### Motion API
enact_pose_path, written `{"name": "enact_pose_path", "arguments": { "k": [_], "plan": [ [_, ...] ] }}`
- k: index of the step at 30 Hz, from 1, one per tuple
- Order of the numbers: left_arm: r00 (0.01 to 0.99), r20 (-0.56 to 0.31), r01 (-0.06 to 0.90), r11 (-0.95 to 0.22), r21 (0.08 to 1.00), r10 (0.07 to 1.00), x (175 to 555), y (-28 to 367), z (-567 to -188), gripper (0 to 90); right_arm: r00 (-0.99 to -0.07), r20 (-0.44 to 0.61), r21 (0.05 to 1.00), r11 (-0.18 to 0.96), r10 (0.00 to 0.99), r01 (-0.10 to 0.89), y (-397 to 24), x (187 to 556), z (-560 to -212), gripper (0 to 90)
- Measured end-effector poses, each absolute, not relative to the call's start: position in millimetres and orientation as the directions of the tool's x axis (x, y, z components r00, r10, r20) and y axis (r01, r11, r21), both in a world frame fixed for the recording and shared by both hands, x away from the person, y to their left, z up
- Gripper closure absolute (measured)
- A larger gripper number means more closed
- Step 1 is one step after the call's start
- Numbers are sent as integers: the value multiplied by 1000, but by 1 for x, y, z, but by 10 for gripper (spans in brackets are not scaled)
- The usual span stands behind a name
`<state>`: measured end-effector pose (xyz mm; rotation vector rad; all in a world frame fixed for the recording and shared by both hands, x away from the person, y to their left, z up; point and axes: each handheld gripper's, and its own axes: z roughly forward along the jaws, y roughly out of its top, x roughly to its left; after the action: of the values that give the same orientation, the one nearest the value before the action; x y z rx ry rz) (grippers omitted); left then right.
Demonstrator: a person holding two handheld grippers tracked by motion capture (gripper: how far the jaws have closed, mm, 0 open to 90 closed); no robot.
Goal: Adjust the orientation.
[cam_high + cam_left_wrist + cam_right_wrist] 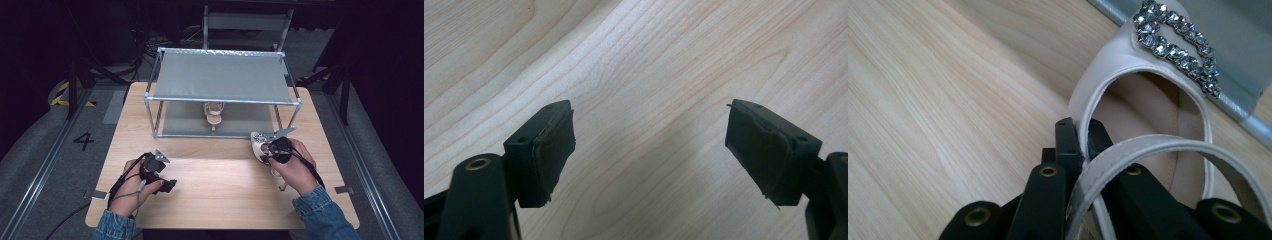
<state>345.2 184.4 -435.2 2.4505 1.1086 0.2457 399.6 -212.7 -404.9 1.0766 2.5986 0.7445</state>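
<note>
A cream high-heeled sandal [1143, 75] with a rhinestone band across its toe is pinched at its side edge by my right gripper [1083, 137], which is shut on it. In the high view that sandal [258, 145] hangs just off the table, in front of the rack's right corner, with the right gripper [266, 150] behind it. A matching sandal [214, 114] stands on the rack's lower shelf. My left gripper [167, 176] rests low over the table at the front left. Its jaws are wide apart with bare wood between them, as the left gripper view [649, 145] confirms.
A two-shelf metal rack [222, 77] with grey fabric shelves stands at the back of the wooden table [215, 195]. A chair stands behind it. Dark stands and cables flank the table on the floor.
</note>
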Motion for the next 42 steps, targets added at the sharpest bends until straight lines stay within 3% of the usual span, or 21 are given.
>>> {"name": "enact_pose_path", "arguments": {
  "k": [28, 35, 42],
  "plan": [
    [637, -29, 682, -545, 487, 770, 343, 203, -427, 205, -707, -100, 576, 620, 700, 533, -169, 482, -399, 871],
    [634, -34, 685, -541, 488, 773, 345, 204, -427, 206, -704, -92, 624, 592, 704, 510, -162, 489, -407, 871],
    [638, -31, 680, -544, 493, 770, 346, 203, -426, 206, -710, -106, 603, 613, 696, 511, -158, 489, -414, 870]
  ]
}}
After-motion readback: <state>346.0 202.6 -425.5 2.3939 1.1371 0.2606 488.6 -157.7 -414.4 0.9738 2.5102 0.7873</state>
